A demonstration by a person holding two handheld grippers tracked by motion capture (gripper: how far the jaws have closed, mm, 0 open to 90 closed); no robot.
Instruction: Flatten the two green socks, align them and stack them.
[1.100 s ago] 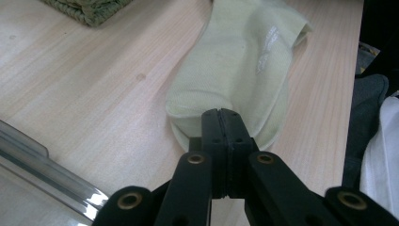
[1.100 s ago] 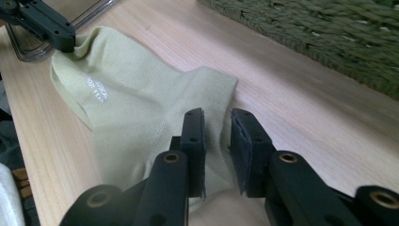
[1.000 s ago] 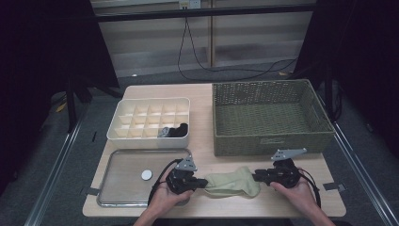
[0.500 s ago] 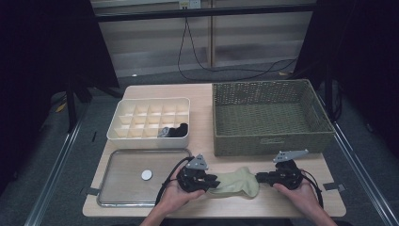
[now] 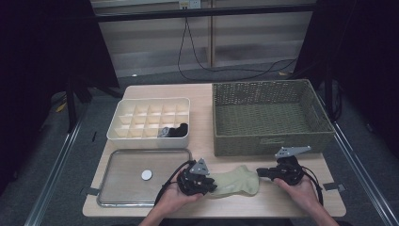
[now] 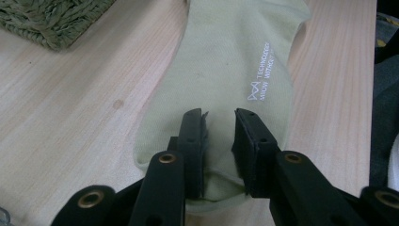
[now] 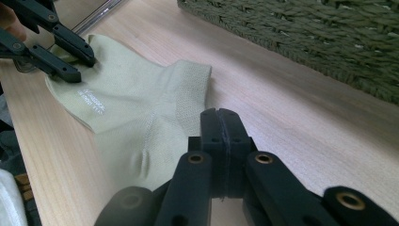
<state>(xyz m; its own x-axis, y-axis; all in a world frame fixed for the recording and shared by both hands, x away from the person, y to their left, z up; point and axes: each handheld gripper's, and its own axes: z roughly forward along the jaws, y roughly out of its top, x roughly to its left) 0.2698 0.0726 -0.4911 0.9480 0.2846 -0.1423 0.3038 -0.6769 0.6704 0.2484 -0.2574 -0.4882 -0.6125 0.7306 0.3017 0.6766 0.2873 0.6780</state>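
Pale green cotton is lying flat on the wooden table (image 5: pixel 207 96): a single sock (image 5: pixel 237 185) stretched between two hand-held grippers at the table's six o'clock edge, just in front of the woven basket (image 5: pixel 268 115).

At the sock's nine o'clock end, the left gripper (image 5: pixel 207 184) is straddling the fabric. In the left gripper view its black jaws are standing a little apart with the sock's end between them, the pads (image 6: pixel 193 141) not visibly pressing on the cloth; they have just been opening. White lettering is printed along the sock (image 6: pixel 226 80), reading in part "TECHNOLOGY" with a small emblem beside it; the second line is too small to read with certainty.

At the three o'clock end, the right gripper (image 5: pixel 261 173) is resting against the sock's cuff. In the right gripper view its jaws (image 7: pixel 221 136) are pressed together with no gap, having just been closing; whether any fabric is pinched between them cannot be told, since the cuff edge is running under the tips.

At ten o'clock on the table, a cream divided organiser (image 5: pixel 150 120) is holding dark bundled socks (image 5: pixel 175 131) in one compartment. At eight o'clock, a metal tray (image 5: pixel 127 188) is carrying a small white disc (image 5: pixel 147 174). The basket bears a small label (image 5: pixel 268 140), unreadable at this distance.
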